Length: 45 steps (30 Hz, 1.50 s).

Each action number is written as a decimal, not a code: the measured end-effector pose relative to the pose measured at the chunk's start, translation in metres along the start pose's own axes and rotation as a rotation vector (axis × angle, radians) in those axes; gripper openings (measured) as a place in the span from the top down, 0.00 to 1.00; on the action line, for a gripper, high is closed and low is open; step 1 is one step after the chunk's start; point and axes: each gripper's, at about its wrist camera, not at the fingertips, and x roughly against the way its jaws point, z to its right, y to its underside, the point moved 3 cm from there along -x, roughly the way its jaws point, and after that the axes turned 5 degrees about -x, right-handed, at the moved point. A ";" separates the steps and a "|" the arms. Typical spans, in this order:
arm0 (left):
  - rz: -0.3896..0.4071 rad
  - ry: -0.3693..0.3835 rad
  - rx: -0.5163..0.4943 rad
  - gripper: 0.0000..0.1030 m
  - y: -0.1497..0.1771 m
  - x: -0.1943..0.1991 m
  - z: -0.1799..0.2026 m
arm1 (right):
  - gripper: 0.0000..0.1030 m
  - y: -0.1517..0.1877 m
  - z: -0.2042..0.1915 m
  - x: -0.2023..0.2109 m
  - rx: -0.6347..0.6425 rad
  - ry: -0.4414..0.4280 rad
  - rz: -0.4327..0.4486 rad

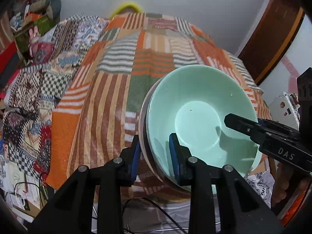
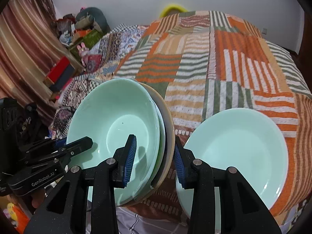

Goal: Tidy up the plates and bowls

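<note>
Green bowl [image 2: 117,117]: one, topping one dish stack [image 2: 165,136]. Green plate [image 2: 237,156]: one. Grippers: two.

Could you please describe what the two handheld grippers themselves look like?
Both are matte black plastic with angular, triangular linkages joined by silver round pins. Each finger carries a ribbed blue pad. The left gripper bears white "GenRobot.AI" lettering; the right gripper shows "DAS". No sleeves or cables on them are visible.

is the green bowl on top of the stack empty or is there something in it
Empty. The mint green bowl shows a bare glossy inside in both wrist views; only a tiny dark speck and reflections are visible.
</note>
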 end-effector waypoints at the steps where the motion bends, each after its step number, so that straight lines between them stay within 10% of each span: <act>1: 0.009 0.000 -0.005 0.72 -0.002 0.003 0.003 | 0.67 -0.001 0.000 0.005 -0.003 -0.002 0.015; 20: 0.103 0.051 -0.132 0.72 -0.035 0.035 0.079 | 0.67 -0.010 0.040 0.075 -0.072 0.028 0.189; 45: -0.036 0.141 -0.238 0.72 -0.032 -0.031 0.154 | 0.67 0.016 0.117 0.087 -0.224 0.126 0.162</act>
